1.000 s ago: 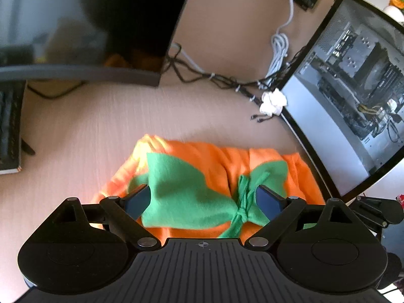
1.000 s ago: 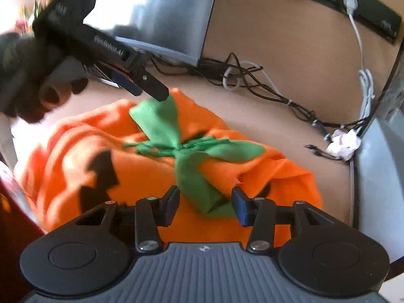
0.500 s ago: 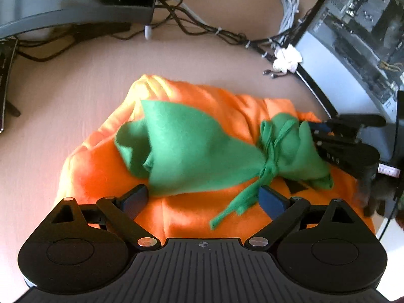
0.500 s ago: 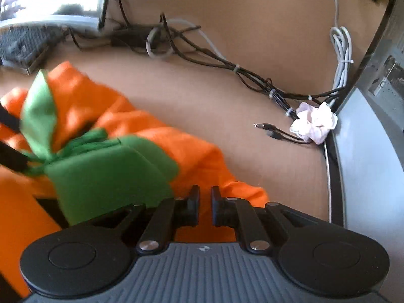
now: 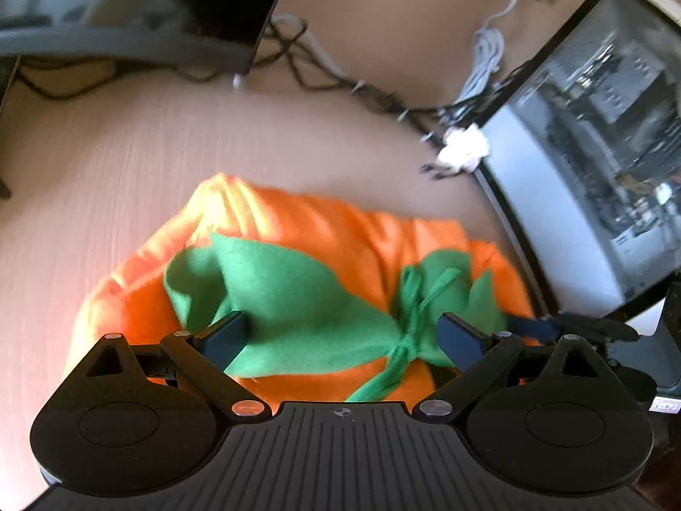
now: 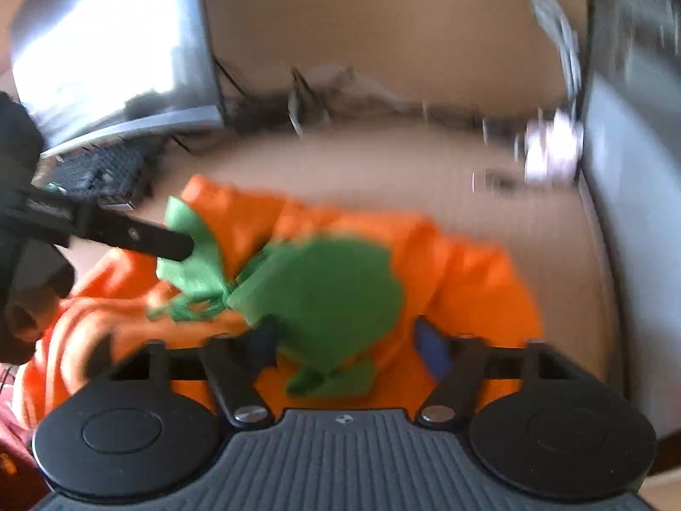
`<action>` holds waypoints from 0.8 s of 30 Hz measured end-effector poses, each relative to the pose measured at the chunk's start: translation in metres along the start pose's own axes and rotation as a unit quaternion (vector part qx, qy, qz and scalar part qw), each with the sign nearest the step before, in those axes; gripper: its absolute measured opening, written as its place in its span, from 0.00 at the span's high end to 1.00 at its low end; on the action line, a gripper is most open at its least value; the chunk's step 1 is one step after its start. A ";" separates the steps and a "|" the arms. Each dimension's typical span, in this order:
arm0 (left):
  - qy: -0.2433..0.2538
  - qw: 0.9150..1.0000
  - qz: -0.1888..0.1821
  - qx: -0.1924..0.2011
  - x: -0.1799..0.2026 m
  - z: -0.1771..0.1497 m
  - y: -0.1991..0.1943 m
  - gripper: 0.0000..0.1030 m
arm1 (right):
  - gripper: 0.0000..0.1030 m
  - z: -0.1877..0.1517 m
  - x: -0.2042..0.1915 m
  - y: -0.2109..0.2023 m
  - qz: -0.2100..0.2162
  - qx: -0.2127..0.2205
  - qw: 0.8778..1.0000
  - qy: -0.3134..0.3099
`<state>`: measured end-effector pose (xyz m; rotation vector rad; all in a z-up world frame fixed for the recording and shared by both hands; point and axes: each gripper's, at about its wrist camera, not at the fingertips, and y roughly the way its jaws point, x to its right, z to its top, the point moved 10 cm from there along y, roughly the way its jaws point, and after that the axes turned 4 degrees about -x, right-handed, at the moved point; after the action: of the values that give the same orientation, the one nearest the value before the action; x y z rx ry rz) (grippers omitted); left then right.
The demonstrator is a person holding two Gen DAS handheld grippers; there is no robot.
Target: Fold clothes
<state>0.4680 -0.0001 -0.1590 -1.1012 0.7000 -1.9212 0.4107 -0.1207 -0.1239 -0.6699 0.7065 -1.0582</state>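
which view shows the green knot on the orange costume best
Left wrist view: the knotted green felt tie on the orange fleece pumpkin costume lies fairly sharp between the open left claw. Right wrist view shows it small and motion-blurred.

From the left wrist view, bare pale wood-grain desk surface (image 5: 127,162) lies open from 9 to 12 o'clock of the crumpled orange fleece garment with green leaf panels (image 5: 323,230). At 11 o'clock a dark curved monitor (image 5: 127,8) overhangs the desk. A tangle of black cables (image 5: 340,81) blocks 12 to 1 o'clock, ending at a white crumpled wad (image 5: 464,149). A glass-sided computer case (image 5: 596,136) walls off 2 to 3 o'clock, just beside the garment, leaving only a narrow gap.
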 end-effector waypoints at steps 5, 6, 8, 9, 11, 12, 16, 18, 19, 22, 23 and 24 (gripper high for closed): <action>-0.016 1.000 0.017 -0.015 -0.010 -0.006 0.019 0.04 | 0.73 0.014 0.005 0.008 -0.029 0.012 0.999 -0.011; -0.016 1.000 0.019 -0.013 -0.011 -0.006 0.019 0.04 | 0.73 0.014 0.009 0.012 -0.037 0.005 0.999 -0.018; -0.017 1.000 0.021 -0.010 -0.013 -0.007 0.018 0.04 | 0.71 0.012 0.017 0.022 -0.052 -0.010 0.998 -0.032; -0.019 1.000 0.023 -0.010 -0.014 -0.007 0.018 0.04 | 0.65 0.011 0.022 0.026 -0.060 -0.018 0.997 -0.038; -0.020 0.999 0.025 -0.008 -0.013 -0.006 0.010 0.04 | 0.63 0.012 0.026 0.025 -0.055 -0.023 0.998 -0.033; -0.020 0.999 0.026 -0.006 -0.012 -0.006 0.005 0.04 | 0.62 0.013 0.027 0.020 -0.053 -0.021 0.998 -0.032; 0.013 0.999 -0.025 0.039 0.014 0.009 -0.030 0.04 | 0.61 0.036 0.017 -0.016 -0.044 0.027 0.997 -0.057; 0.033 0.996 -0.054 0.066 0.031 0.020 -0.043 0.04 | 0.61 0.048 0.010 -0.028 -0.023 0.051 0.997 -0.060; 0.039 0.995 -0.060 0.074 0.038 0.026 -0.041 0.04 | 0.61 0.053 0.007 -0.025 -0.016 0.054 0.996 -0.062; 0.034 0.997 -0.042 0.062 0.037 0.034 -0.012 0.03 | 0.61 0.058 -0.001 0.002 -0.004 0.038 0.997 -0.072; 0.021 0.999 -0.024 0.041 0.028 0.032 0.005 0.04 | 0.61 0.052 0.000 0.017 -0.008 0.018 0.997 -0.077; 0.007 1.000 -0.006 0.018 0.019 0.028 0.021 0.04 | 0.61 0.045 0.001 0.031 -0.014 -0.004 0.996 -0.085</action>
<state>0.4947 -0.0296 -0.1539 -1.0730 0.6652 -1.9464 0.4625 -0.1042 -0.1210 -0.7681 0.5555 -1.0127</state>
